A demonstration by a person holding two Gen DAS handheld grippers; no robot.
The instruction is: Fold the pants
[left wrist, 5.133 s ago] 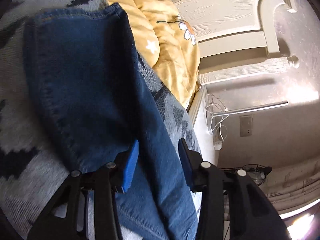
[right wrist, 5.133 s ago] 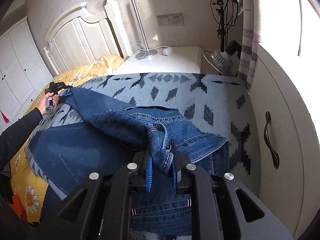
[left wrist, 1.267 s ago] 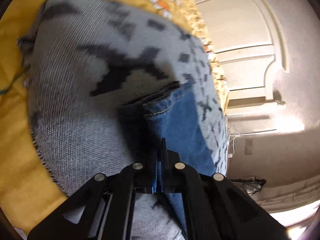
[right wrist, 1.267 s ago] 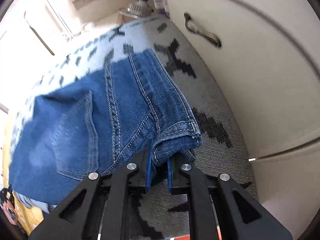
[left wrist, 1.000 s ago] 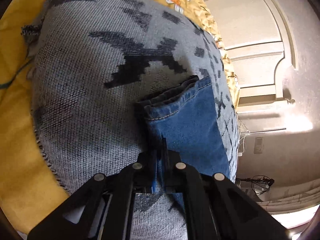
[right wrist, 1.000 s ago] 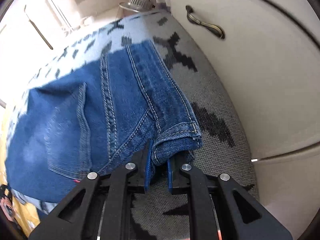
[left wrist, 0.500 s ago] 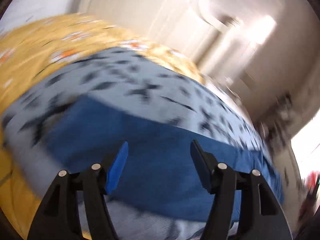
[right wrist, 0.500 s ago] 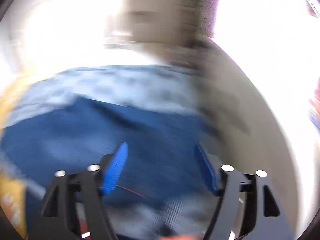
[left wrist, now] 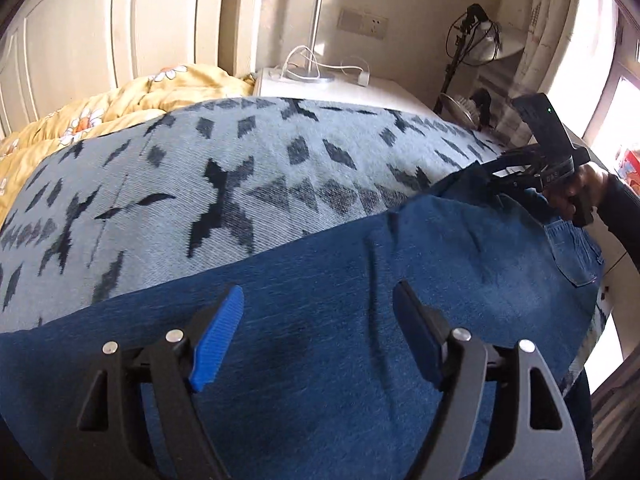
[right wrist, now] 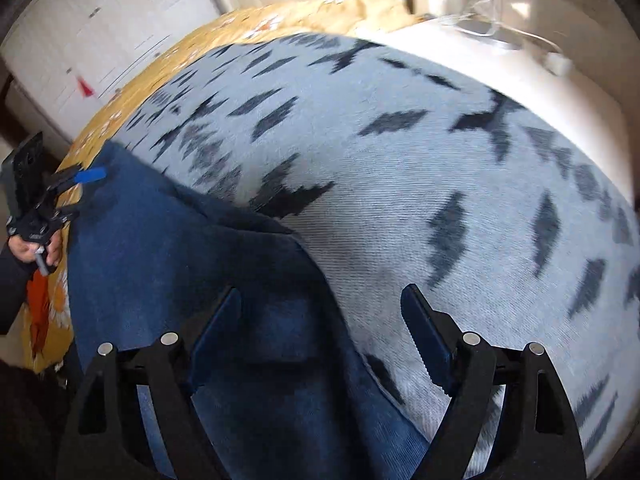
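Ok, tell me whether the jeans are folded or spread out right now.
Folded lengthwise, it seems: the jeans lie flat as one long band across the patterned blanket, with a layered edge in the right wrist view. Both grippers are open above them.

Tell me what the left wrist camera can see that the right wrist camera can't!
Only the left wrist view shows the wall socket, the back pocket on the jeans and the floor fan. Only the right wrist view shows the white wardrobe. Both show the jeans on the grey patterned blanket, the yellow flowered quilt, and each gripper open: left gripper, right gripper.
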